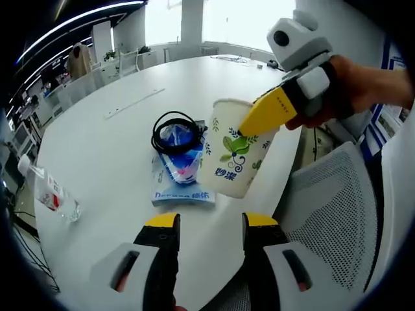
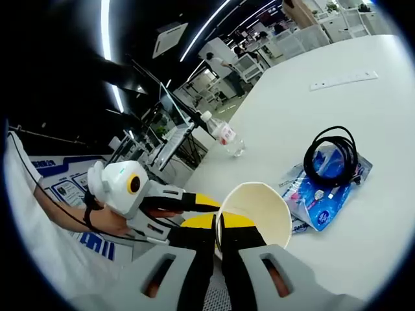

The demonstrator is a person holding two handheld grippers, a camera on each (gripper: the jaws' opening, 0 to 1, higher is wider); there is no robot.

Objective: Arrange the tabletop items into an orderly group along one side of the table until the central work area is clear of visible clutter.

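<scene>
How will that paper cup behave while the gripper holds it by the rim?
The paper cup looks empty, so probably light. Its thin wall may dent where the right gripper pinches the rim. Held tilted above the table, it could slip if the grip loosens.

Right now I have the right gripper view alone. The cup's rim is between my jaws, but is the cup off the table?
Observer: In the left gripper view, the paper cup hangs tilted from the right gripper. Its base looks clear of the table, though I cannot be sure.
Operator: Is the left gripper free to help?
Observer: Yes. The left gripper has its jaws apart with nothing between them.
Operator: Is anything beside the table edge near the cup?
Observer: A white mesh chair stands close against that edge.
</scene>
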